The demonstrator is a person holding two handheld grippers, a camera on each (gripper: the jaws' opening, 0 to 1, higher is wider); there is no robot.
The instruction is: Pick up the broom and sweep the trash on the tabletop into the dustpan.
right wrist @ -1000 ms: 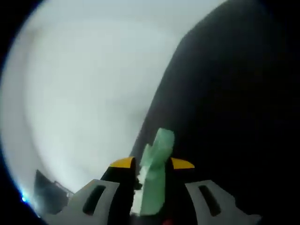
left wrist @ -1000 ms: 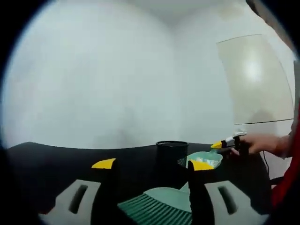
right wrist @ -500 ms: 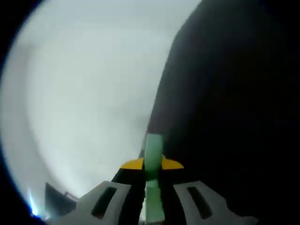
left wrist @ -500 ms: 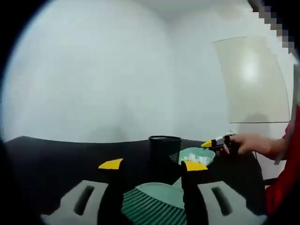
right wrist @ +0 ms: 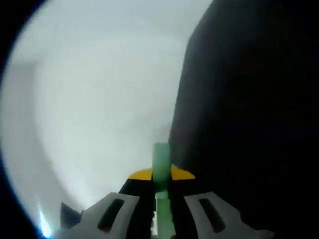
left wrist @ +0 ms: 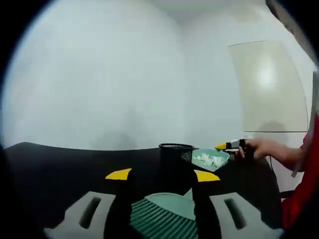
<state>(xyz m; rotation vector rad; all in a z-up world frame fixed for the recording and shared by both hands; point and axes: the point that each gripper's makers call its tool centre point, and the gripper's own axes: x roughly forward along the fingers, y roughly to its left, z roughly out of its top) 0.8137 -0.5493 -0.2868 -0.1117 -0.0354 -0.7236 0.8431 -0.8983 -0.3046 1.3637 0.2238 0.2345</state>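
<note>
In the left gripper view my left gripper (left wrist: 162,175) sits low in front, its yellow-tipped jaws closed against the ribbed green broom head (left wrist: 162,216) between them. Beyond it stands a black mesh bin (left wrist: 174,158) on the black table (left wrist: 55,169). The light green dustpan (left wrist: 211,158), carrying white paper scraps, hangs at the bin's right rim. A hand (left wrist: 264,148) holds my right gripper (left wrist: 223,146) at the pan's handle. In the right gripper view my right gripper (right wrist: 161,174) is shut on the green dustpan handle (right wrist: 161,162), seen edge-on.
White walls meet in a corner behind the table. A pale panel (left wrist: 271,84) hangs on the right wall. The person's red sleeve (left wrist: 305,184) fills the right edge. In the right gripper view the dark tabletop (right wrist: 249,124) runs up the right side.
The dustpan with the scraps has risen and moved closer to the bin's rim. In the right gripper view the handle has turned from slanted to edge-on and upright.
</note>
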